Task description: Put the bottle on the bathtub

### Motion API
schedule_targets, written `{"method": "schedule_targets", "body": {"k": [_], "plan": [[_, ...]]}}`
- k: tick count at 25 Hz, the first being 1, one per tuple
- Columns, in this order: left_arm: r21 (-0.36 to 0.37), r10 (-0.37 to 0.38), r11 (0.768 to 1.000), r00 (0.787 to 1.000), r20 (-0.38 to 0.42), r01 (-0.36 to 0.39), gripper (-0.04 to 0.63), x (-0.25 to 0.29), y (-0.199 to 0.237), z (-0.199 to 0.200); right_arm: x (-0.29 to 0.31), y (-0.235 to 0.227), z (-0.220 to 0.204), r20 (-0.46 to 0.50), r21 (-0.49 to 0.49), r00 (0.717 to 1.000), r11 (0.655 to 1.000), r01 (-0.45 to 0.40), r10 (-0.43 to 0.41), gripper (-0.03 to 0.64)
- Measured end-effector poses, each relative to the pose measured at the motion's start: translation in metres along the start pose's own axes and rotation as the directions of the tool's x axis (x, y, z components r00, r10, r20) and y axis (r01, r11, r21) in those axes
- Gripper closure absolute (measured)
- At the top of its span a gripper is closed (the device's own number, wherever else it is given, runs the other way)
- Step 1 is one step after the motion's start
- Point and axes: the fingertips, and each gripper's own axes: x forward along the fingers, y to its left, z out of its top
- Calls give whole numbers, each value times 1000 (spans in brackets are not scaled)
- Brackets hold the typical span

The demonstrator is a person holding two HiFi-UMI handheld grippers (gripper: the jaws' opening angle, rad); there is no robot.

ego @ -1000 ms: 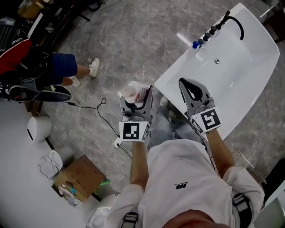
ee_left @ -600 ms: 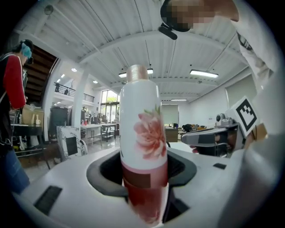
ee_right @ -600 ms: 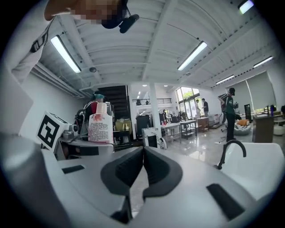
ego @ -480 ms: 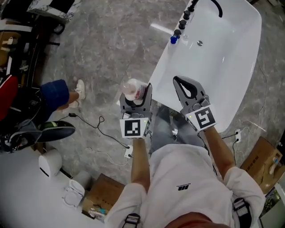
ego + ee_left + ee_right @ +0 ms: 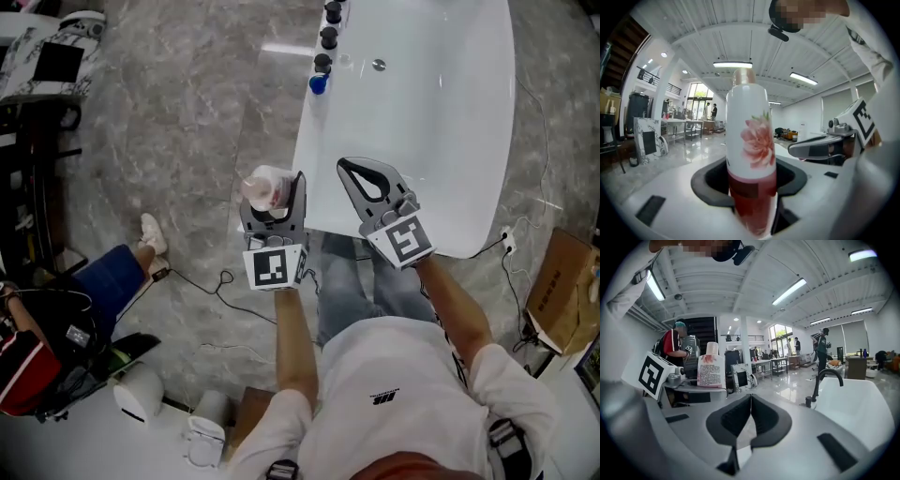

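Note:
A white bottle (image 5: 267,190) with a pink flower print and red lower part stands upright in my left gripper (image 5: 277,208), which is shut on it over the floor, just left of the bathtub's near end. In the left gripper view the bottle (image 5: 749,159) fills the middle between the jaws. My right gripper (image 5: 364,178) is shut and holds nothing; it hangs over the near end of the white bathtub (image 5: 469,141). In the right gripper view its jaws (image 5: 750,416) meet, with the bottle (image 5: 710,370) to the left and the bathtub (image 5: 862,399) to the right.
Black tap knobs and a blue one (image 5: 319,82) line the tub's left rim; a black faucet (image 5: 825,380) rises there. A drain (image 5: 378,65) sits in the tub. A person's legs (image 5: 122,272), cables (image 5: 216,291) and a cardboard box (image 5: 562,291) are on the grey floor.
The view has swung: the bathtub now lies straight ahead and closer, with the right gripper over its near end. The bottle stays in the left gripper.

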Motion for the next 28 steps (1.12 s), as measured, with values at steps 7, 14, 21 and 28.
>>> {"method": "schedule_targets", "body": {"k": [7,14,21,28], "plan": [[9,-49,999,998,-43,50,374,55,4,-53,22,-36,-55,-42,40,998,997,58,-56,623],[15,-71,997,995,-74,72,374,105,15,-103,49,-68,-112,-80,67,993,993,92,-86,621],[27,-68,997,992,-102,71,374,145,19,-157,66,-89,-169,-117,80,987,990,120,-110,621],[28,-78,996,990,-119,82,374,169,24,-199,82,-100,-209,-137,99,982,985,144,-130,621]]}}
